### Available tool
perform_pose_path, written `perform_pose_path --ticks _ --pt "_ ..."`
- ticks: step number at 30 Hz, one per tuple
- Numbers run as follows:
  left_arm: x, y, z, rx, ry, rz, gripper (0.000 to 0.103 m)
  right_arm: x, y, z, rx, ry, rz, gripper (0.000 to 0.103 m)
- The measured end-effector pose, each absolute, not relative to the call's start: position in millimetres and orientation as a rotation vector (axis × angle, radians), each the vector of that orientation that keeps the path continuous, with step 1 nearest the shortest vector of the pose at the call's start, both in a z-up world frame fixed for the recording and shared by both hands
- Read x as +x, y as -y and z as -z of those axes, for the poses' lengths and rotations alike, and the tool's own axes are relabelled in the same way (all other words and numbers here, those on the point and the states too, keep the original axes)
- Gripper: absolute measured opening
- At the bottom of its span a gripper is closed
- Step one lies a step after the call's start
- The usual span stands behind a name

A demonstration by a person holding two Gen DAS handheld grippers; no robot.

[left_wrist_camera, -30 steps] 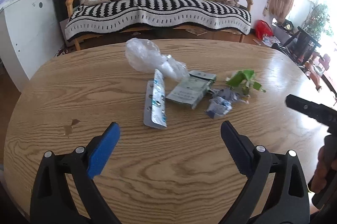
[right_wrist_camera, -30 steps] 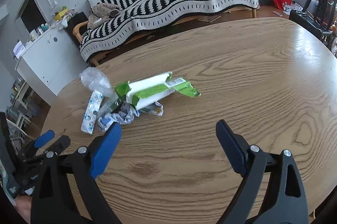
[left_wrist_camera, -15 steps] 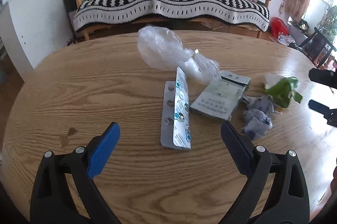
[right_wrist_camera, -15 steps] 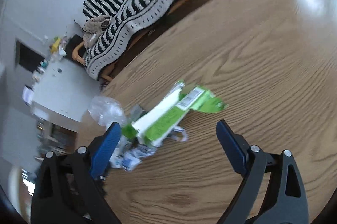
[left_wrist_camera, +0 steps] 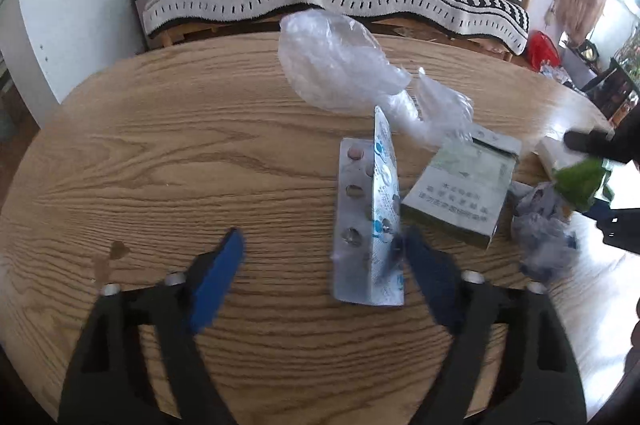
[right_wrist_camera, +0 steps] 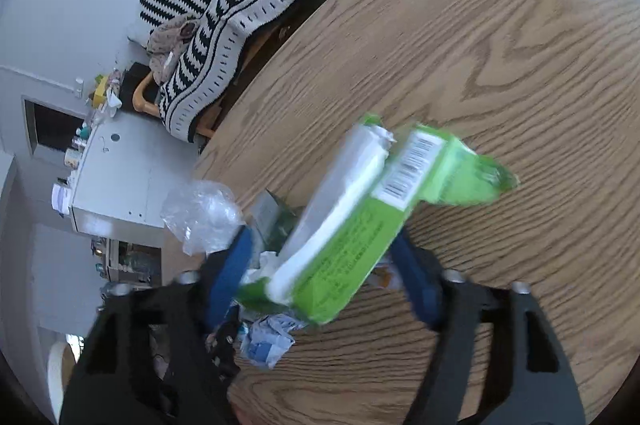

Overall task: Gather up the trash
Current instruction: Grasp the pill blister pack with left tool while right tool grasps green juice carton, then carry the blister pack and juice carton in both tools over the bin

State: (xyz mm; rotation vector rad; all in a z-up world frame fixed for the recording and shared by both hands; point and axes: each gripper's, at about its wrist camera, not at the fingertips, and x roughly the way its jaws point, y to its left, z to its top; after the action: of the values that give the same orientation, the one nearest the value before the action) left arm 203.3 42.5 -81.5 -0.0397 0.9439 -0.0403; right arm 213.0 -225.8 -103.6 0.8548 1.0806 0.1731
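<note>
- Closing in: left gripper (left_wrist_camera: 320,261) jaws have just been narrowing, blue-padded fingers (left_wrist_camera: 214,283) still apart. Right pad sits at the edge of the foil blister pack (left_wrist_camera: 370,225); left pad clear of it.
- Blister pack: silver, stiff, folded into a tent, lying mid-surface (left_wrist_camera: 160,145), oak-grain wood with a rounded edge.
- Crinkled clear plastic bag (left_wrist_camera: 340,69) toward the far edge; flat pale-green sachet (left_wrist_camera: 464,185) just right of the blister; crumpled blue-white wrapper (left_wrist_camera: 544,237) further right.
- Right gripper (right_wrist_camera: 320,265) jaws have also just been closing, straddling the torn green-white carton (right_wrist_camera: 360,225); whether the pads press on it, cannot tell (blur).
</note>
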Motion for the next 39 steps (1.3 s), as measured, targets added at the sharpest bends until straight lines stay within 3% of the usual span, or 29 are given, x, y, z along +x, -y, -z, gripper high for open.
perform_pose_path --ticks 1,2,4,5,6,25,39 --pt "203.3 -42.3 80.9 -0.034 -0.936 0.034 0.059 212.8 222.2 102.2 0.831 -1.082 -0.184 0.038" --pt "204.3 -41.0 79.9 -0.025 -0.937 0.034 0.042 212.8 219.9 100.3 0.814 -1.08 -0.187 0.036" --pt "205.1 -40.6 77.7 -0.038 -0.944 0.042 0.035 209.4 216.8 92.9 0.764 -1.057 -0.191 0.033" --pt "204.7 -41.7 74.8 -0.056 -0.944 0.047 0.031 207.9 215.3 89.3 0.746 -1.046 -0.192 0.026" --pt "204.3 -41.8 71.8 -0.061 -0.938 0.046 0.024 205.5 215.0 85.8 0.733 -1.037 -0.199 0.025" --pt "156.9 -18.9 10.4 -0.059 -0.853 0.082 0.02 118.5 256.8 17.9 0.434 -0.847 -0.167 0.023" --pt "86.4 129.2 -20.3 0.051 -0.779 0.389 0.02 27.7 388.2 5.9 0.371 -0.825 0.084 0.023"
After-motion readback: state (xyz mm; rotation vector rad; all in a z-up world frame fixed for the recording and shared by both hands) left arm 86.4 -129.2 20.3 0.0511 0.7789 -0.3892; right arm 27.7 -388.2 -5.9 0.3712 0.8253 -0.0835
